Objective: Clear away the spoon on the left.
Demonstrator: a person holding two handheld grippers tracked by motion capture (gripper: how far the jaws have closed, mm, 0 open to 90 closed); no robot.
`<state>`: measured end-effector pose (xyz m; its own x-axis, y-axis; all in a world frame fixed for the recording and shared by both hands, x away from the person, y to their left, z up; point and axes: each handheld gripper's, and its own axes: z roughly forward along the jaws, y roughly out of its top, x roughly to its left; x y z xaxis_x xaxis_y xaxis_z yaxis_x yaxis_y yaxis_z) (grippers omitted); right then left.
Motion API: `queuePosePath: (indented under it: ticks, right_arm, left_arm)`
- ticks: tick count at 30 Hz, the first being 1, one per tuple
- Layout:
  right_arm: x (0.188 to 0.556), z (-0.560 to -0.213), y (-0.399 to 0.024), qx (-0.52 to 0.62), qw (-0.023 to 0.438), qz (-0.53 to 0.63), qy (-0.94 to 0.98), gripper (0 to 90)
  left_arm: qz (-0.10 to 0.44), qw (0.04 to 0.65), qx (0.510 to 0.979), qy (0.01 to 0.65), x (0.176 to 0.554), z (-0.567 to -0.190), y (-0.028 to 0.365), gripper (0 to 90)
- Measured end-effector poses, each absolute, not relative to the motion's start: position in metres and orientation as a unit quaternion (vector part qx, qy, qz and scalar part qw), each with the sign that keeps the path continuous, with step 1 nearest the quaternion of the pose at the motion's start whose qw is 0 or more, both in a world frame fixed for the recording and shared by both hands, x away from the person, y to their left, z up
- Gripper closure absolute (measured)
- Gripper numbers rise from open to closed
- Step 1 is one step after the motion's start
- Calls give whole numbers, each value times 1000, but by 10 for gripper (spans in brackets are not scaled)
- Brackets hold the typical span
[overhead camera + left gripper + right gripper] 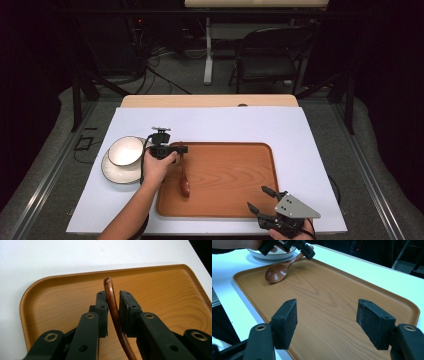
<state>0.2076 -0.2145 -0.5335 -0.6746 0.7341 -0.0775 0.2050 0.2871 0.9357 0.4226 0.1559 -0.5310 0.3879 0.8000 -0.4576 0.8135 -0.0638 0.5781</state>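
While left fingers loosely flank the spoon on the tray, right fingers gape.

Even overhead light brightens the table; the room behind stays dark. The white sheet glares slightly. Close jaws blur softly. Shadows are faint.

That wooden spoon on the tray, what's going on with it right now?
A person is working at a table with a handheld gripper in each hand. The left gripper has the wooden spoon by its handle, between its jaws; a gap shows on one side, so the grip looks loose. The spoon's bowl rests on the wooden tray. A white bowl sits on a plate left of the tray. The right gripper waits open at the tray's near right corner, holding nothing.
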Motion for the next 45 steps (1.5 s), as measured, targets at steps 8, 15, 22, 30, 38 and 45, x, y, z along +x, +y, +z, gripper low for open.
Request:
queuePosePath:
  ticks: [8, 15, 22, 30, 38, 45]
  right_arm:
    - [207, -533, -213, 308, 259, 511, 759, 328]
    - [206, -533, -213, 308, 260, 512, 759, 329]
    - [206, -533, -212, 307, 260, 512, 759, 329]
    - [206, -533, -212, 306, 260, 511, 760, 329]
    - [206, -533, -212, 305, 260, 510, 761, 329]
    - [206, -532, -212, 306, 260, 511, 760, 329]
  left_arm:
    - [-6, 394, 728, 561, 427, -536, 148, 764]
    - [-5, 387, 729, 565, 428, -539, 145, 750]
    - [2, 381, 727, 571, 428, -542, 145, 709]
    - [28, 359, 736, 573, 426, -544, 145, 675]
    - [51, 348, 741, 572, 424, -545, 143, 656]
    - [63, 342, 742, 573, 423, -543, 145, 630]
